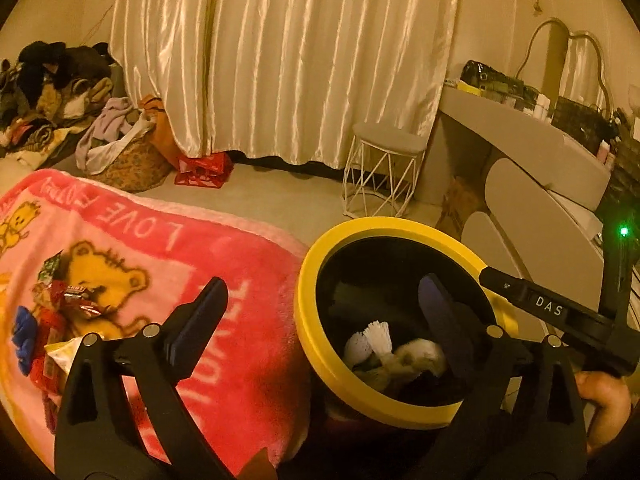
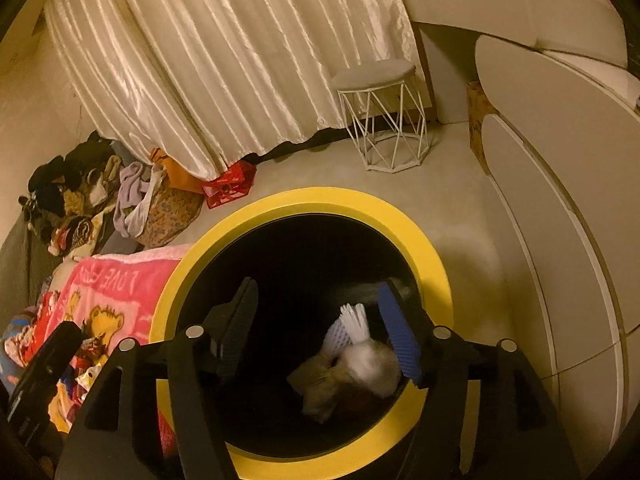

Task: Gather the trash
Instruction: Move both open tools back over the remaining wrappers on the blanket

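On the blanket (image 1: 248, 344), lettered "LOVE", wrappers (image 1: 60, 300) still lie left of the left gripper (image 1: 320, 312), wide open and empty, so clear the bin's (image 1: 320, 264) yellow rim before reaching back, while the right gripper (image 2: 316, 320), marked "DAS", hangs open, empty, over crumpled trash (image 2: 360, 364) inside.
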Demonstrator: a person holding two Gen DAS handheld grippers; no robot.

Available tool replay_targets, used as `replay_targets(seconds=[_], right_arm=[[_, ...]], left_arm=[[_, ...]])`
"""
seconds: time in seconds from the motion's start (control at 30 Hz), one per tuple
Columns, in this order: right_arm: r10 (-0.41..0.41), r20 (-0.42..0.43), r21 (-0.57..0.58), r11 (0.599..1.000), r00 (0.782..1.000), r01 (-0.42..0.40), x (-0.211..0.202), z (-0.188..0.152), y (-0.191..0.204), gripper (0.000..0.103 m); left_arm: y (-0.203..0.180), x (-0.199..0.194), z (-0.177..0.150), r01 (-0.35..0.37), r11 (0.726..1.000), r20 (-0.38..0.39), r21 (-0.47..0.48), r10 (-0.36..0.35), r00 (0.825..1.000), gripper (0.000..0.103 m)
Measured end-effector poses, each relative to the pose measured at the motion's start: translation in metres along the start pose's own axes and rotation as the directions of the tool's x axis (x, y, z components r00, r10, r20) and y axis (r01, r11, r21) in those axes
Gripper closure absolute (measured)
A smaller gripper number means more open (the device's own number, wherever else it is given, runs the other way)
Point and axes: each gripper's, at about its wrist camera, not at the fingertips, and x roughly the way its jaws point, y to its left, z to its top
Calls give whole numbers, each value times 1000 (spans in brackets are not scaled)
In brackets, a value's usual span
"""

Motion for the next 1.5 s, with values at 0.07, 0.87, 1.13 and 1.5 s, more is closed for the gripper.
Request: replay_targets(seconds=[0.07,0.87,1.13,1.5], right_arm=[[3,7,-16,1000,1000,-3,-2,0,4,39],[54,56,-205,978,997,-42,-16,-12,57,31],[81,48,-264,962,996,-66,-22,-25,84,30],[131,50,-311,944,990,-109,-32,-36,110,20]], left_arm=[[4,-4,-1,2,1000,4,-19,-2,1000,11],[50,-48,-5,-128,987,47,-93,133,990,11],[65,-64,-9,-159,980,74,-118,168,983,11],[93,-81,-15,-214,963,81,-163,229,970,11]])
